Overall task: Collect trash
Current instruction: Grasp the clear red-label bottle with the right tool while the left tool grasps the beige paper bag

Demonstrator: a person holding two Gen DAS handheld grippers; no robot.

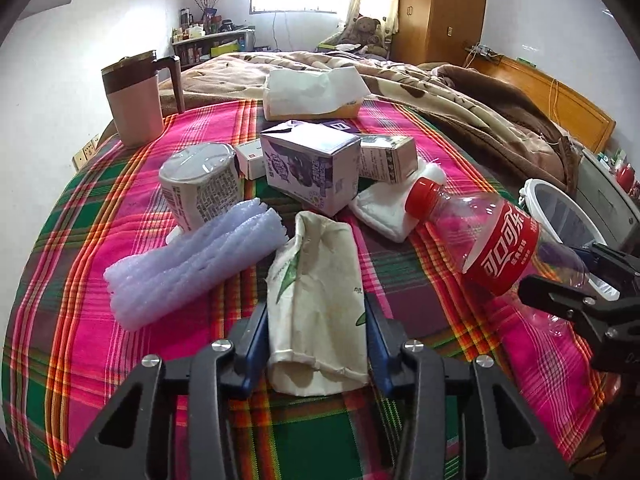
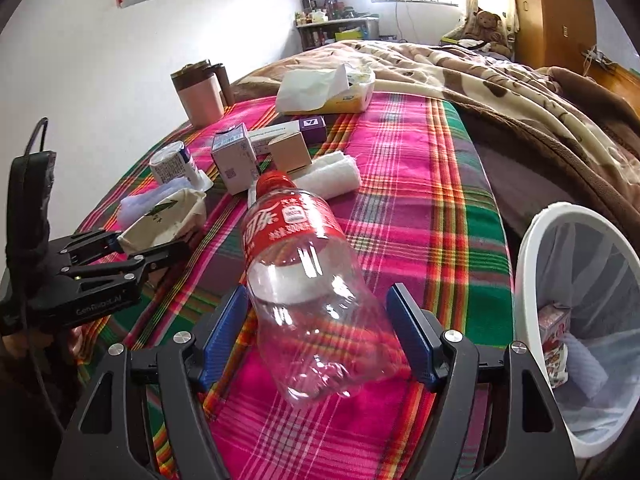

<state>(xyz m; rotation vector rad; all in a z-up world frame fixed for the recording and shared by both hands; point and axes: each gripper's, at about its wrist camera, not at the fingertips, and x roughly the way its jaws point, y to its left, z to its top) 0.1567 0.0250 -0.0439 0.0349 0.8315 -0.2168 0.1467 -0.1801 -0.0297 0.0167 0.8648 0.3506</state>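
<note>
Left gripper (image 1: 316,344) pinching crushed paper cup (image 1: 320,300) near front edge of plaid table (image 1: 80,320); cup's long axis running along fingers. Right gripper (image 2: 320,332) standing wide, straddling empty cola bottle (image 2: 308,280), pads not pressing, cap pointing away. Only right wrist view showing bin (image 2: 532,256) interior, at table's right edge, nearer right hand.

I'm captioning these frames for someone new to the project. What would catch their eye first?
Probably the loud pink and green plaid cloth littered with trash. Next, the clear cola bottle with its red label, lying between the open pads of the right gripper, and the crushed paper cup pinched in the left gripper. A white bin with a plastic liner stands at the cloth's right edge.
</note>
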